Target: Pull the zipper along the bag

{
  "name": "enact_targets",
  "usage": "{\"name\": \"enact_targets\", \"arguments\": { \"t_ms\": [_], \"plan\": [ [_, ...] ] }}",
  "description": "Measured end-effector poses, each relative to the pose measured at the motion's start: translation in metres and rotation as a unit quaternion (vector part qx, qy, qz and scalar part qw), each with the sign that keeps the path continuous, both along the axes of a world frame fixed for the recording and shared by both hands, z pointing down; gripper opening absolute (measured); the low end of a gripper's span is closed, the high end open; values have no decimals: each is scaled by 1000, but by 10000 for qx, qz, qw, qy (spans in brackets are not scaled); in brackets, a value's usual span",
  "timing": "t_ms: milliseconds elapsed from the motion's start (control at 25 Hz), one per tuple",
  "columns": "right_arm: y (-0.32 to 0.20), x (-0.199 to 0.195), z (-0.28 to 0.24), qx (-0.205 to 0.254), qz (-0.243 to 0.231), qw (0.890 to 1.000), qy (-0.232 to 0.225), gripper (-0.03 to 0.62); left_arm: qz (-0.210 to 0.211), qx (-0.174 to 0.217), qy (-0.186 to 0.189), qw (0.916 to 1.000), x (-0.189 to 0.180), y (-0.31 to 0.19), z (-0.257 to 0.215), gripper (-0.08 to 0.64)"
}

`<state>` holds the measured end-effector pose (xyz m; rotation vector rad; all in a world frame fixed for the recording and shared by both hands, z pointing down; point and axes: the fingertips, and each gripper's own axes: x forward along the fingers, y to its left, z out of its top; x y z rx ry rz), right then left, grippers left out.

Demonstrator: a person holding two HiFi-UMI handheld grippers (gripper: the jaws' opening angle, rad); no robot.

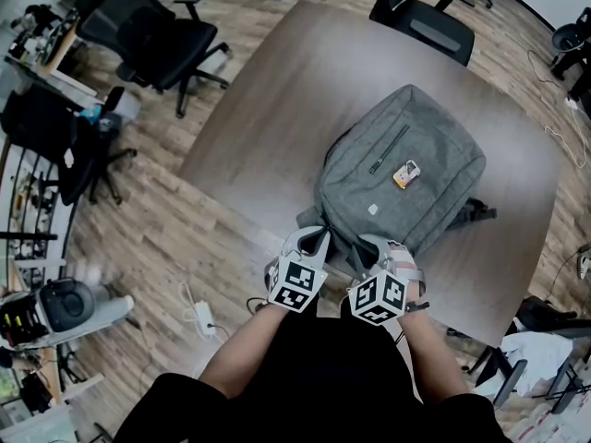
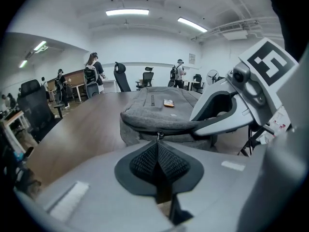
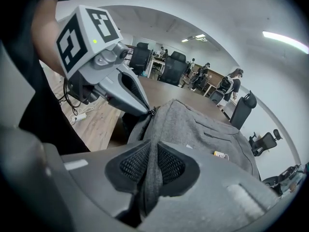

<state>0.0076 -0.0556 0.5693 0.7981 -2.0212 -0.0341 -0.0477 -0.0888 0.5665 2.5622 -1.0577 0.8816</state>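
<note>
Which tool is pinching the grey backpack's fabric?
The right tool: it clamps a grey fabric fold, while the left tool grips the metal zipper pull.

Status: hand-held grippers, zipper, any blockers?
Left hand-held gripper shut on zipper pull. Right hand-held gripper shut on backpack fabric. No blockers visible.

bag (image 1: 406,169) on table (image 1: 277,90) | left tool (image 1: 316,236) beside right tool (image 1: 377,245) at bag's near end
</note>
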Motion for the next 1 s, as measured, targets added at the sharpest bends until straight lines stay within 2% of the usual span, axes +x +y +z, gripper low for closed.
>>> {"name": "enact_targets", "arguments": {
  "t_ms": [240,520,760,1000],
  "plan": [
    [2,0,-3,36,-156,9999,5,46,135,-8,-57,9999,-7,-6,-4,31],
    [16,9,0,2,-356,9993,87,44,68,-137,239,9996,-13,-5,0,31],
    [29,18,1,-52,-667,9976,159,44,237,-4,87,9997,-20,-21,2,34],
    [54,46,4,-102,-1188,9927,198,44,636,13,-85,9979,-9,-36,14,35]
  ]
}}
